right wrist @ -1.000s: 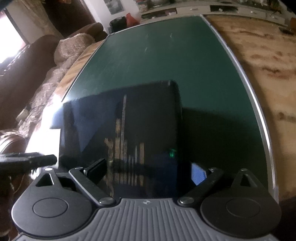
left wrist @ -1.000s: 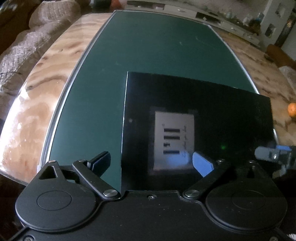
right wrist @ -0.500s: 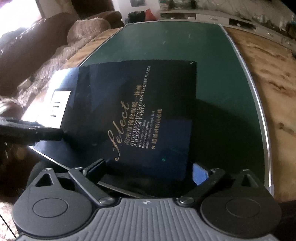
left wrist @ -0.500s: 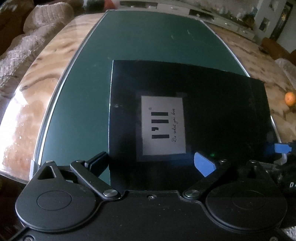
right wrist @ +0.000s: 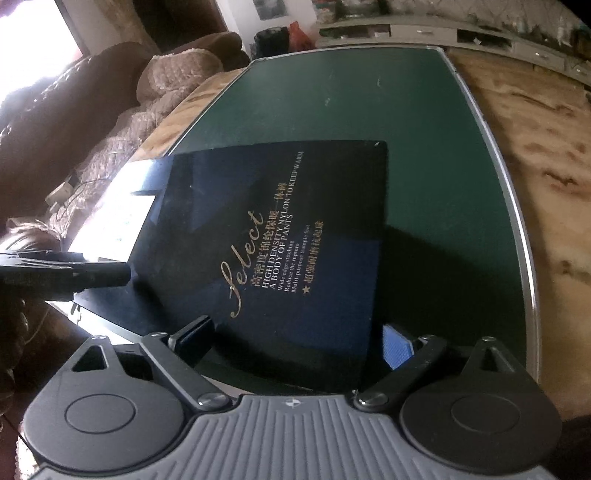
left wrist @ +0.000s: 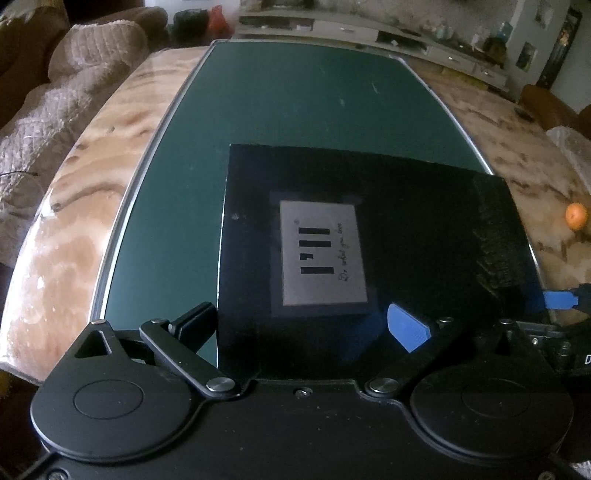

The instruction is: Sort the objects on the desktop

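A flat black box [left wrist: 369, 229] with a grey label lies on the green mat [left wrist: 295, 99] near the front edge. In the right wrist view its dark blue side with gold "Select" lettering [right wrist: 280, 236] faces up. My left gripper [left wrist: 303, 325] is open, its fingers straddling the near edge of the box. My right gripper [right wrist: 295, 341] is open too, its fingers either side of the box's near edge. The right gripper's blue fingertip [left wrist: 559, 299] shows at the box's right side in the left view; the left gripper's black finger [right wrist: 74, 273] shows at left in the right view.
The mat lies on a marbled brown tabletop [left wrist: 85, 192]. A small orange fruit [left wrist: 576, 216] sits on the table at right. A sofa with a quilted throw [right wrist: 122, 147] stands beyond the left edge. Shelving [left wrist: 369, 29] runs along the far wall.
The box has come down from a tilted, lifted pose to lie flatter on the mat. Both cameras have pulled back slightly, so its lettering and label are now plain.
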{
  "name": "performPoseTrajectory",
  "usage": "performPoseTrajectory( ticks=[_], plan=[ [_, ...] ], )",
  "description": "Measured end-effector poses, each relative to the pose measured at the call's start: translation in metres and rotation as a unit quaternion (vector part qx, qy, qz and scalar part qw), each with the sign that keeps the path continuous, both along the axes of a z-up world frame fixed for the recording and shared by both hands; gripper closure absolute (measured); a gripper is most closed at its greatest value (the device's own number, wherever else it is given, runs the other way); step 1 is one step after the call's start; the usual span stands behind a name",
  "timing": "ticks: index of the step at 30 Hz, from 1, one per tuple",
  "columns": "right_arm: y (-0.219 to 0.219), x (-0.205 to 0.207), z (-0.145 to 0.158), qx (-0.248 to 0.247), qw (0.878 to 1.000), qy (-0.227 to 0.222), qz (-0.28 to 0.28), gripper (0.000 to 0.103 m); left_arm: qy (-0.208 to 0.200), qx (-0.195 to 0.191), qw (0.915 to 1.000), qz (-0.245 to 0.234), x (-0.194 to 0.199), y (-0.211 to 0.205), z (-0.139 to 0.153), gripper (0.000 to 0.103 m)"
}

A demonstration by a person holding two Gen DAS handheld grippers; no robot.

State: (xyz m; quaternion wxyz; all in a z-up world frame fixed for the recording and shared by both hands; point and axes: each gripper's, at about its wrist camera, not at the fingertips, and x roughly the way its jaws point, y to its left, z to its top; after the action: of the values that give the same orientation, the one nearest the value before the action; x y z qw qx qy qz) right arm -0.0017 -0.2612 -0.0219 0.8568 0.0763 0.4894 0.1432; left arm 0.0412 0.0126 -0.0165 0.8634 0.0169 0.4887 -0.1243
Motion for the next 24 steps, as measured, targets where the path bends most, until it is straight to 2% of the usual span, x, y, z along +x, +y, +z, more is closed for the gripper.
performPoseTrajectory(
  ticks=[5, 9, 12, 16, 20, 24],
  plan=[
    [-0.003, 0.012, -0.008, 0.008, 1.0, 0.018, -0.006, 0.007, 0.013, 0.013, 0.9998, 0.001, 0.011, -0.004, -0.011, 0.003],
    [-0.004, 0.015, -0.01, 0.013, 1.0, 0.022, -0.011, 0.007, 0.019, 0.002, 0.9998, 0.007, 0.014, 0.002, -0.013, 0.003],
    [-0.01, 0.016, -0.012, 0.018, 0.999, 0.023, -0.02, 0.009, 0.022, 0.011, 0.9996, 0.016, 0.015, 0.008, -0.016, 0.003],
    [-0.013, 0.015, -0.004, 0.005, 0.999, 0.004, -0.033, 0.009, 0.022, 0.011, 0.9993, 0.03, 0.016, 0.019, -0.012, 0.003],
    [-0.008, 0.015, 0.014, -0.01, 0.999, -0.035, -0.034, 0.009, -0.005, 0.022, 0.999, 0.039, 0.016, 0.019, 0.003, 0.003],
    [0.008, 0.027, 0.025, -0.028, 0.998, -0.061, -0.016, 0.009, -0.027, 0.01, 0.9991, 0.03, 0.019, 0.008, 0.019, 0.003]
  ],
)
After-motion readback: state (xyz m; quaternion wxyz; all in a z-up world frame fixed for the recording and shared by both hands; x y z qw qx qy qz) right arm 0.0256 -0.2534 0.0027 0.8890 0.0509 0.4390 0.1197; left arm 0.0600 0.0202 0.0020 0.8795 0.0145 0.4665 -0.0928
